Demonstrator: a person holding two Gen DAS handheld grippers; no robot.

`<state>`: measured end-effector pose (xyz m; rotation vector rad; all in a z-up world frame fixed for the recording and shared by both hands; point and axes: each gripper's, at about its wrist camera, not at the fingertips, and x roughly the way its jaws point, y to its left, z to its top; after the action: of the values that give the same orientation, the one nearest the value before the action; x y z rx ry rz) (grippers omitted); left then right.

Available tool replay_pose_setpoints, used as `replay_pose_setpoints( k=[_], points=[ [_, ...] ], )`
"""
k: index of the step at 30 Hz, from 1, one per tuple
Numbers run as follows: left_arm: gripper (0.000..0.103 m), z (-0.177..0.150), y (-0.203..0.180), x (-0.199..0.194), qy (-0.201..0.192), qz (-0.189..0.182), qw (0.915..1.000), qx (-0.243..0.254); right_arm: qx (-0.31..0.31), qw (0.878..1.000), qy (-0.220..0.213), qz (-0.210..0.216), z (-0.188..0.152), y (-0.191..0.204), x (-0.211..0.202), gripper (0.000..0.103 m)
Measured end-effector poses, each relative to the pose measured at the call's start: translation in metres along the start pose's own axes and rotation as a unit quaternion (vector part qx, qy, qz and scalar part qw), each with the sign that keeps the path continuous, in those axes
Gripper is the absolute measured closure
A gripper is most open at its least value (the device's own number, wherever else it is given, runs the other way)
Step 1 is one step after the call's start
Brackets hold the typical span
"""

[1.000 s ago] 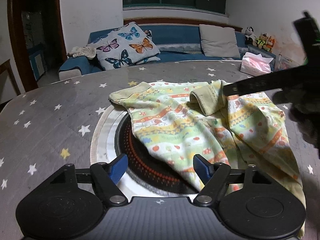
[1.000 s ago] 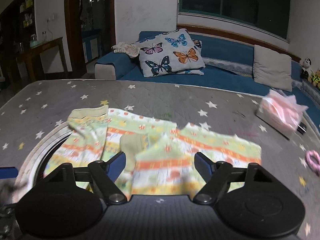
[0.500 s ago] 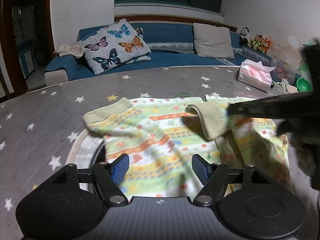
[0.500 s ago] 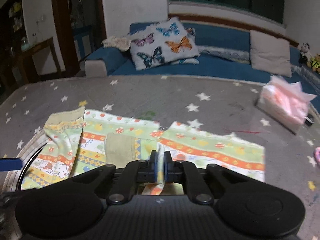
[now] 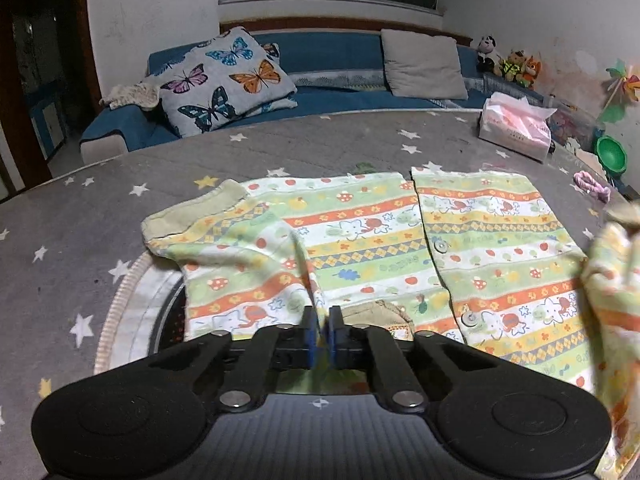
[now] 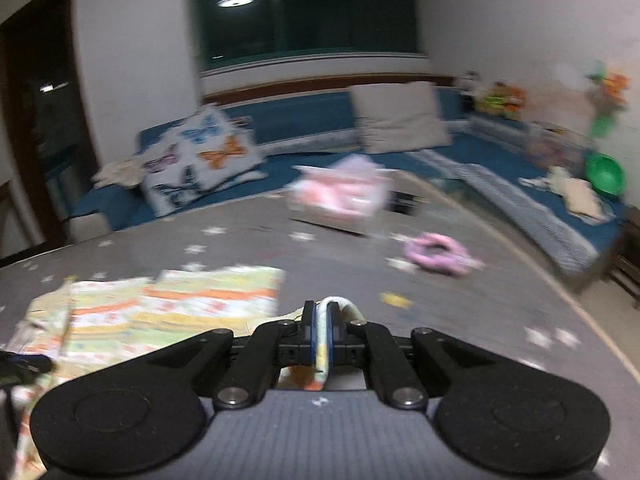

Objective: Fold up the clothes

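A small striped shirt (image 5: 384,240) with elephant prints and snap buttons lies spread open on the grey star-patterned table (image 5: 120,208). My left gripper (image 5: 321,336) is shut on the shirt's near edge, beside the collar. My right gripper (image 6: 321,334) is shut on a sleeve fold of the same shirt (image 6: 172,304) and holds it lifted at the right. That lifted sleeve shows at the right edge of the left wrist view (image 5: 612,280). The right wrist view is blurred by motion.
A round hotplate inset (image 5: 136,320) lies under the shirt's left side. A tissue pack (image 5: 516,128), a pink ring (image 6: 436,256) and a green bowl (image 5: 611,156) sit at the table's far right. A blue sofa with cushions (image 5: 224,80) stands behind.
My left gripper closed on the shirt's near edge. My right gripper, shut on the sleeve, swung right and pulled the sleeve off the shirt's middle, so the shirt lies opened out.
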<state>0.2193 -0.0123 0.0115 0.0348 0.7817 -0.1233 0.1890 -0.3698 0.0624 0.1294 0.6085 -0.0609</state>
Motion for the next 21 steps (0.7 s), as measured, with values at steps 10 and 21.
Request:
replay_pose_setpoints(
  k=[10, 21],
  points=[
    [0.103, -0.016, 0.027, -0.056, -0.048, 0.055, 0.9972, -0.013, 0.061, 0.993, 0.041, -0.094, -0.059, -0.081, -0.032, 0.092],
    [0.091, -0.009, 0.001, -0.061, -0.038, 0.023, 0.999, -0.005, -0.015, 0.996, 0.045, -0.076, -0.066, -0.051, -0.026, 0.028]
  ],
)
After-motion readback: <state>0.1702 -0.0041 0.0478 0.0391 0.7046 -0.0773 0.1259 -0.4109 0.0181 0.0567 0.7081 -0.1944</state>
